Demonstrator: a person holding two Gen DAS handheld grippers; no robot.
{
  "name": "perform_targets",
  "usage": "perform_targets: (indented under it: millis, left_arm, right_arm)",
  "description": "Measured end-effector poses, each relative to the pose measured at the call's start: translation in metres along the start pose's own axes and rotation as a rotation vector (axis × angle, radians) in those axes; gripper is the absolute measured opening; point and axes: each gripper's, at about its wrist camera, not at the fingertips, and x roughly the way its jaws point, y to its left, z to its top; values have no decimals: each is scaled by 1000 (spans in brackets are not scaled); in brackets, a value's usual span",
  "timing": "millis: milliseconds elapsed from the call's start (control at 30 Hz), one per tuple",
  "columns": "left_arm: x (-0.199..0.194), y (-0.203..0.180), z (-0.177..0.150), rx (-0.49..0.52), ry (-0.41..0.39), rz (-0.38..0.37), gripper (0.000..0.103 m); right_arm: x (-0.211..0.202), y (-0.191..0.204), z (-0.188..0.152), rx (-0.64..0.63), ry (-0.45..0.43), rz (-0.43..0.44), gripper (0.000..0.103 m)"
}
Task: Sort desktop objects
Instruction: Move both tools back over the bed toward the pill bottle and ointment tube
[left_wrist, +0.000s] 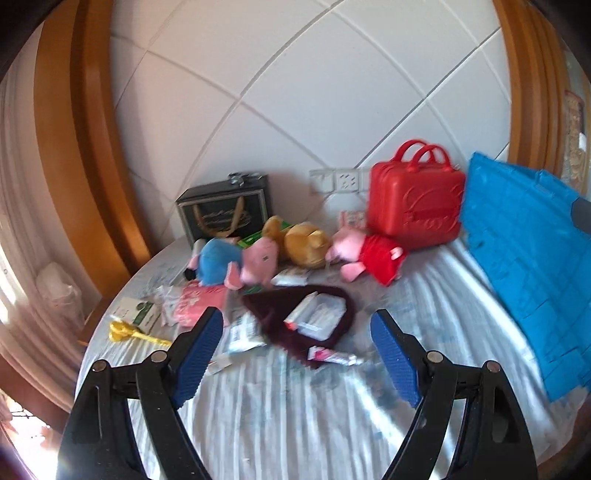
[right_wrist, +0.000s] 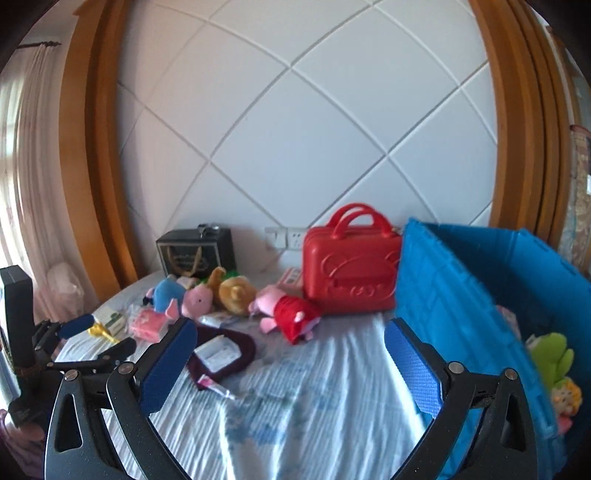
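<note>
left wrist view looks over the bed (left_wrist: 295, 424), its pale sheet strewn with things to sort. my blue crate (right_wrist: 480, 302) stands open at the right edge, toys already inside. beside it, against the wall, sits the red case (left_wrist: 417, 206). plush pigs (left_wrist: 365, 254) and a maroon pouch (left_wrist: 295, 321) lie mid-bed. my left gripper (left_wrist: 297, 332) and right gripper (right_wrist: 290, 350) both gape wide, holding nothing.
</note>
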Motion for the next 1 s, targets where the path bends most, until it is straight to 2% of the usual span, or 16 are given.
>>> perform_targets:
  millis: [100,233,400,567,733,933,1000]
  left_arm:
    - [41,57,-23,-17,112,48,82]
    - [95,117,-54,-61,250,82,82]
    - [155,154,-83,-105,365,79,82]
    - [209,156,-97,-80,442,42,81]
    - [250,143,-96,-41,485,11,75]
    - [277,132,-106,-31,565,-32,61]
    - [275,135,-106,-60,560,-56,54]
  right_arm:
    - [52,28,-12,12,99,9,103]
    - [125,53,-44,41,280,35,103]
    - [203,70,-90,53,499,66,103]
    - [263,94,-128,-30,665,82,103]
    - [303,104,-148,-74,768,94,103]
    - [330,109,-164,-89,809,122,103]
    - [334,110,-166,-87,812,143,103]
